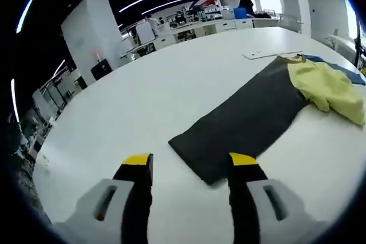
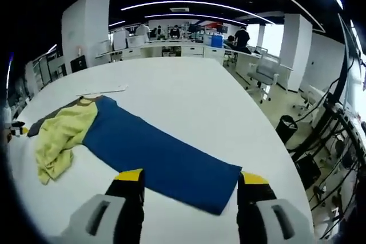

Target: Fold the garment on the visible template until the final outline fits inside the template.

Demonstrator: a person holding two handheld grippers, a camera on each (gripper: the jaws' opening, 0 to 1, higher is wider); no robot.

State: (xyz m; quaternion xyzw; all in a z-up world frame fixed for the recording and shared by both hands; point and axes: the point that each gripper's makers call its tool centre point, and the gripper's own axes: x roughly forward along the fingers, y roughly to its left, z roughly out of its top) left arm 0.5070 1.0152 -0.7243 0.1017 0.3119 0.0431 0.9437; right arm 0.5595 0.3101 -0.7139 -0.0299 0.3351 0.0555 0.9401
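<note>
Two hand-held grippers, each hovering low over a white table. Left hand-held gripper with yellow-tipped jaws spread wide, nothing between them, aimed at the near end of a long dark cloth that runs from 6 o'clock up toward 2 o'clock in the left gripper view. Right hand-held gripper likewise wide open and holding nothing, jaws straddling the near corner of a long blue cloth that stretches toward 10 o'clock in the right gripper view.

Hard to tell whether either set of jaw tips touches the fabric or the table. Far end of each cloth covered by the garment. Template outline not made out with any certainty.

Pale yellow garment, crumpled and bunched, at 3 o'clock in the left gripper view and at 9 o'clock in the right gripper view, lying across where the dark and blue cloths meet. Thin flat white strip on the table just beyond it.
</note>
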